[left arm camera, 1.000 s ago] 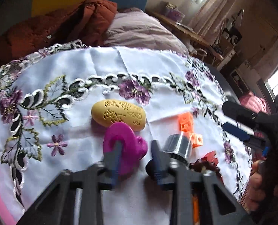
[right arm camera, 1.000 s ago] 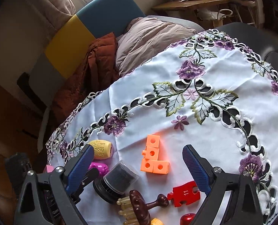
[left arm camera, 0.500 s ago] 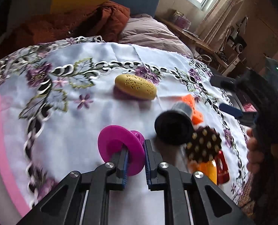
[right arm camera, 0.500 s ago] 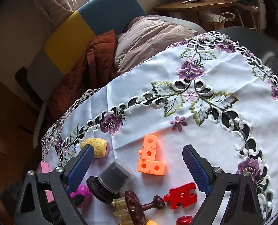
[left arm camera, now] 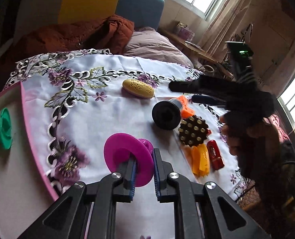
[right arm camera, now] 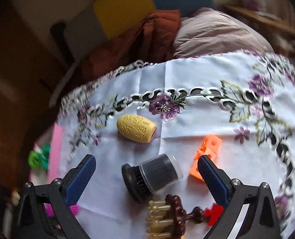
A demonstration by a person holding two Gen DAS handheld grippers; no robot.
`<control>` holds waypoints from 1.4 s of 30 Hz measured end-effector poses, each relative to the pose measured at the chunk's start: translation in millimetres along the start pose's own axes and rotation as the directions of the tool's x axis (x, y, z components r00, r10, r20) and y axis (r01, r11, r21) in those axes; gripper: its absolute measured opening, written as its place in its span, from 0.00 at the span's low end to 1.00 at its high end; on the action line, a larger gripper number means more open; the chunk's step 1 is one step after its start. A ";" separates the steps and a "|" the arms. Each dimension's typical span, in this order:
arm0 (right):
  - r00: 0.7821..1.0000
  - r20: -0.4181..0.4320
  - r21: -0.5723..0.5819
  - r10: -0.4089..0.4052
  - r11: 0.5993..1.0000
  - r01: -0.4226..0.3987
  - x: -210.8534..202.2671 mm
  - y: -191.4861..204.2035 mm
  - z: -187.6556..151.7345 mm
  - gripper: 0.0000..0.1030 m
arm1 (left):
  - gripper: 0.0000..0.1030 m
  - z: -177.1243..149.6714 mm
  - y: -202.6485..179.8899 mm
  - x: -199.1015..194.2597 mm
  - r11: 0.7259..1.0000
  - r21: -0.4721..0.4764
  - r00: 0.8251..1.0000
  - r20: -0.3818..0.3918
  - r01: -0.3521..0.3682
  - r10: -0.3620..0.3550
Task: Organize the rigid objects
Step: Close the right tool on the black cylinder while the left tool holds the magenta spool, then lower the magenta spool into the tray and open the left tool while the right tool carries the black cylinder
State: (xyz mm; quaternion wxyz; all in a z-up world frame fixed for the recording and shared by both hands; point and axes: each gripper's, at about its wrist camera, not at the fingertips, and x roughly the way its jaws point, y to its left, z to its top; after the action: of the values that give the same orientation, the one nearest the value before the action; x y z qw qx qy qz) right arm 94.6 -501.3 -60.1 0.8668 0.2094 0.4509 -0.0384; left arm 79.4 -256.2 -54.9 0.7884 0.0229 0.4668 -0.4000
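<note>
In the left wrist view we see our left gripper (left arm camera: pixel 143 167) with its jaws clamped on the magenta spool (left arm camera: pixel 127 155), held low in the frame above the embroidered tablecloth (left arm camera: pixel 111 119) on the counter, beside a pink-rimmed tray (left arm camera: pixel 34 139) at the left edge. Our right gripper (right arm camera: pixel 147 179) has its jaws opening wide, empty, either side of the capped black brush (right arm camera: pixel 153 177); a yellow carved barrel (right arm camera: pixel 136 125) lies above it.

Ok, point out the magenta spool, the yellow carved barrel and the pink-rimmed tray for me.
magenta spool (left arm camera: pixel 125 151), left wrist view, on its front flange.
yellow carved barrel (right arm camera: pixel 136 126), right wrist view, on its patterned side.
pink-rimmed tray (left arm camera: pixel 31 127), left wrist view, on its pink rim.
</note>
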 end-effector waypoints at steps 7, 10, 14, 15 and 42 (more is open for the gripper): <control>0.979 -0.174 -0.217 -0.110 0.974 0.071 39.5 19.5 -1.5 0.97 | 0.13 -11.8 5.3 -28.6 0.999 -0.032 0.999 0.034 0.023 -0.022; 0.961 -0.174 -0.280 -0.216 0.946 0.162 50.7 26.9 -8.5 0.71 | 0.13 -15.4 5.9 -38.3 0.999 -0.034 0.999 0.046 0.027 -0.025; 0.975 -0.127 -0.268 -0.183 0.953 0.143 40.8 42.2 -17.6 0.71 | 0.13 -22.6 7.5 -54.0 1.000 -0.024 0.997 0.072 0.013 -0.012; 0.978 -0.123 -0.266 -0.168 0.955 0.131 39.1 46.5 -19.9 0.71 | 0.13 -24.5 8.4 -58.1 1.000 -0.024 0.997 0.079 0.007 -0.005; 0.977 -0.090 -0.371 -0.193 0.917 0.147 49.5 94.6 -64.0 0.69 | 0.13 -90.8 136.5 -153.4 0.912 -0.371 0.957 0.153 -0.175 0.246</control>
State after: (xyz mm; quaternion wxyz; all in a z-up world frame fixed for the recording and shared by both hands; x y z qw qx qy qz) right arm 99.0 -383.8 -100.9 0.8540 0.0080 0.5199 -0.0169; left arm 65.8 -32.9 -36.4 0.8603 -0.1081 0.4459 -0.2222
